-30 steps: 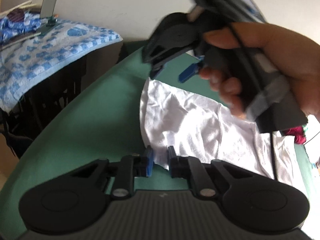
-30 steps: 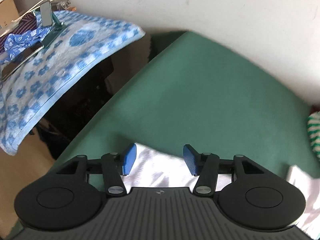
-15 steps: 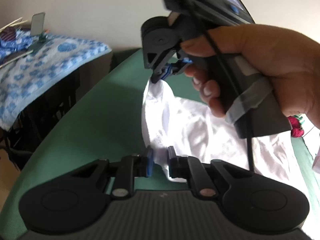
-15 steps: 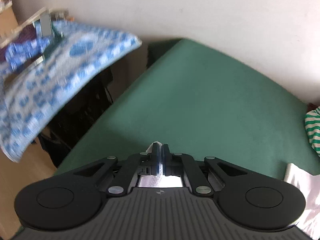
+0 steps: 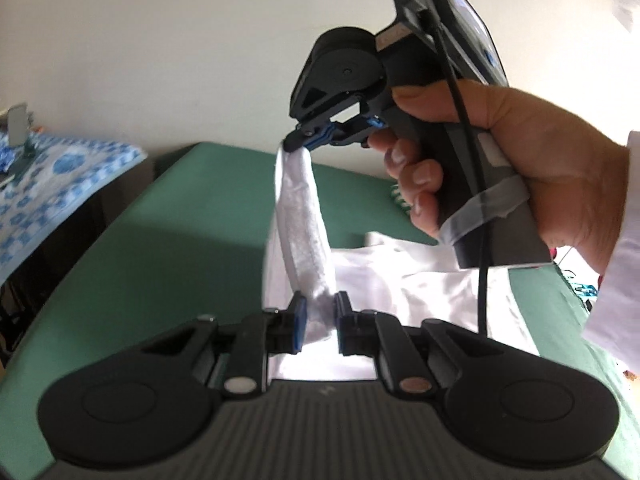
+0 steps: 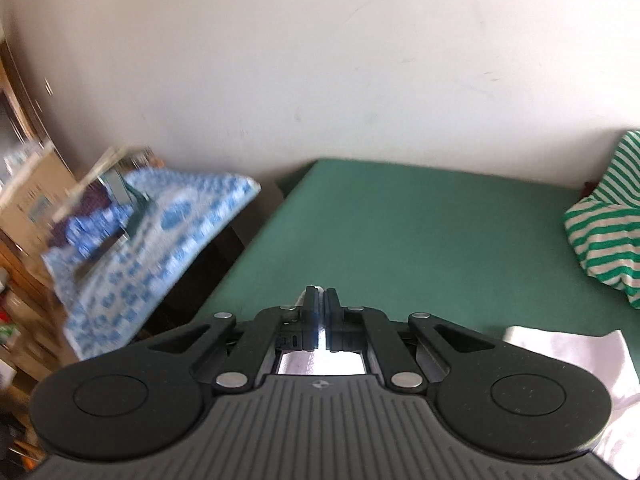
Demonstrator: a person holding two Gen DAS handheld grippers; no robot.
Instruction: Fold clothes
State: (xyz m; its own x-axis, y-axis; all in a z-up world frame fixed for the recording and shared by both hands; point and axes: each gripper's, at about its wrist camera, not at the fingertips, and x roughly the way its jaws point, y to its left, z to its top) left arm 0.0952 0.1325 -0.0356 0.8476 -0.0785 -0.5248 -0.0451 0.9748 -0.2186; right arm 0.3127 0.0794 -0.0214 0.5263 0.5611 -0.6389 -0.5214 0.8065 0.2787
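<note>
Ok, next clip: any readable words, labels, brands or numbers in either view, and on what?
None readable.
Right gripper body: a small round emblem, no letters legible.
Screen of the device mounted on the right gripper: glare, nothing legible.
Cardboard box: a label, blurred.
White garment and blue patterned towel: no text seen.

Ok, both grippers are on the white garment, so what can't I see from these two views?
- Left wrist view: the white garment lower part is hidden behind the left hand-held gripper; its right side behind the hand.
- Right wrist view: the right hand-held gripper body covers the pinched cloth; the blue patterned towel is motion-blurred.
</note>
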